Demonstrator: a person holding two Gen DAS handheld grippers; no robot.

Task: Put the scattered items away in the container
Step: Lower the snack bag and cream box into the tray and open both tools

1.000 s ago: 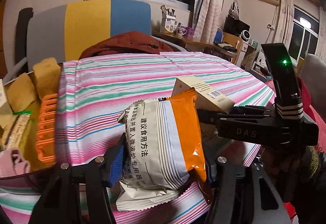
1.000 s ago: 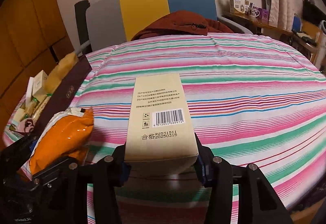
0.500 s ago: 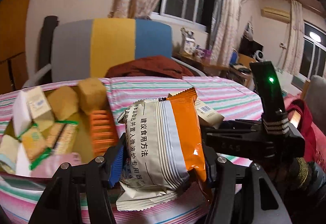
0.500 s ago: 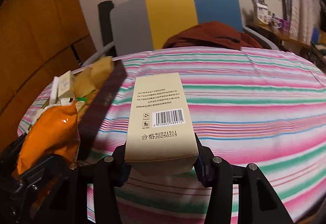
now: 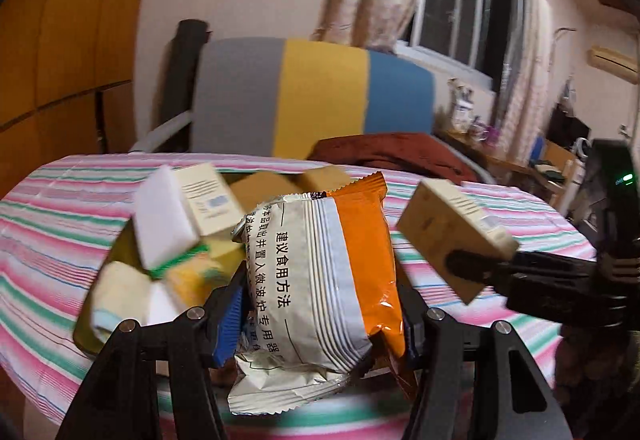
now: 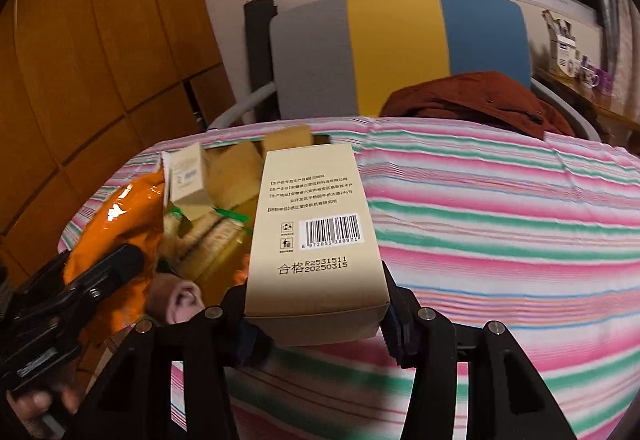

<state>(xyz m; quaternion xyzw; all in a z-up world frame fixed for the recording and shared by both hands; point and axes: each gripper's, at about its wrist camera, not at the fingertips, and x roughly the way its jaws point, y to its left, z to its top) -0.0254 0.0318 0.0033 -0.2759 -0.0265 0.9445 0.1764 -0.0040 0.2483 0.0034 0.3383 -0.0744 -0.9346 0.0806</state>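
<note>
Carrying a load in each hand, the person is bringing both grippers toward the container, a yellowish bin sitting on the striped tablecloth and already crowded with boxes and sponges. The left gripper is pinching an orange-and-white snack packet across its width, its jaws pressed against the crinkled sides. The right gripper is clamping a beige carton near its lower end, so most of the carton is standing out ahead of the pads.

Crowding is looking like the main hazard: the two loads are hanging side by side near the same bin, and if both go down together the carton could be knocking the packet or the tall box leaning in the pile. Slick film is also likely to be slipping through a light pinch. Dropping onto a heaped pile may be sending items over the rim.

From the left wrist view, the carton's far end and the right tool's finger on it are showing, which the right view is hiding. From the right wrist view, the carton's barcode face is showing, plus what is probably a pink cloth in the bin, though blur is making that uncertain.
</note>
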